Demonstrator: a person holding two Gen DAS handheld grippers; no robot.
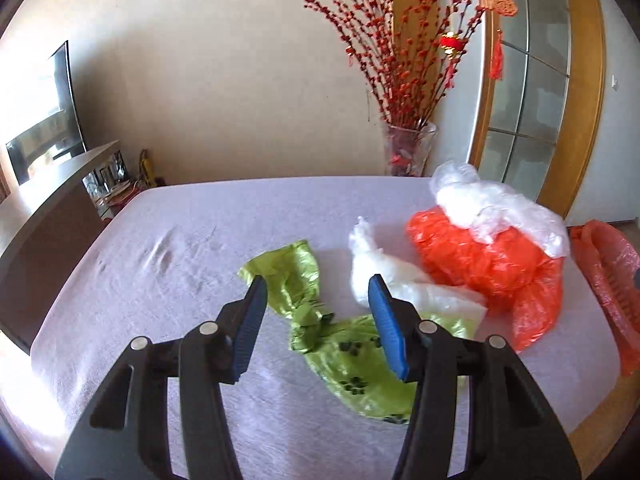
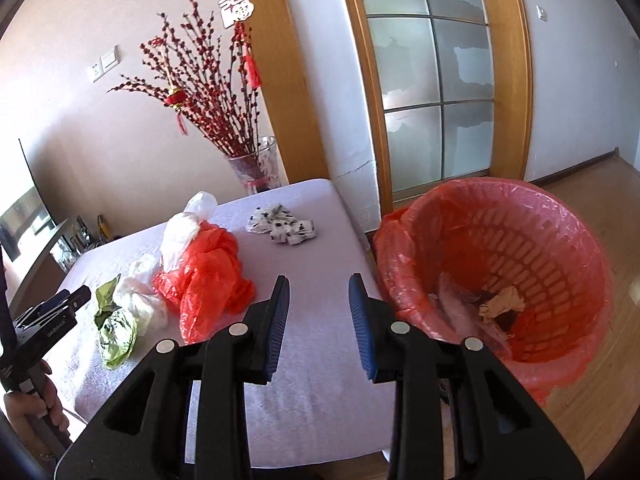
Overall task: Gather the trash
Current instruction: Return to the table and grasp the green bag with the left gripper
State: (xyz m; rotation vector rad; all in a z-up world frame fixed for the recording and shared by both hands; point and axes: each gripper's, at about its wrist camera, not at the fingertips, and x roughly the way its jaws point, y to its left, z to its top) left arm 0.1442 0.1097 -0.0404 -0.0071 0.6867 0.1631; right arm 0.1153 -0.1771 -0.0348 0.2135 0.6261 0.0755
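Observation:
Several crumpled bags lie on the cloth-covered table (image 1: 168, 256): a green bag (image 1: 340, 352), a white bag (image 1: 384, 276), a red bag (image 1: 480, 256) and clear plastic (image 1: 488, 200) on top of the red one. My left gripper (image 1: 318, 284) hovers open just above the green bag, with nothing pinched. In the right wrist view my right gripper (image 2: 320, 280) is open and empty over the table's right edge, beside the red-lined bin (image 2: 500, 208). The bin holds crumpled paper (image 2: 502, 306). The red bag (image 2: 208, 272), green bag (image 2: 116, 328) and left gripper (image 2: 80, 295) appear at the left.
A black-and-white patterned wrapper (image 2: 284, 226) lies near the table's far edge. A glass vase of red branches (image 1: 408, 152) stands behind the table. A TV (image 1: 44, 116) and low cabinet (image 1: 48, 208) are at the left. A glass door (image 2: 432, 80) and wooden floor (image 2: 600, 208) lie beyond the bin.

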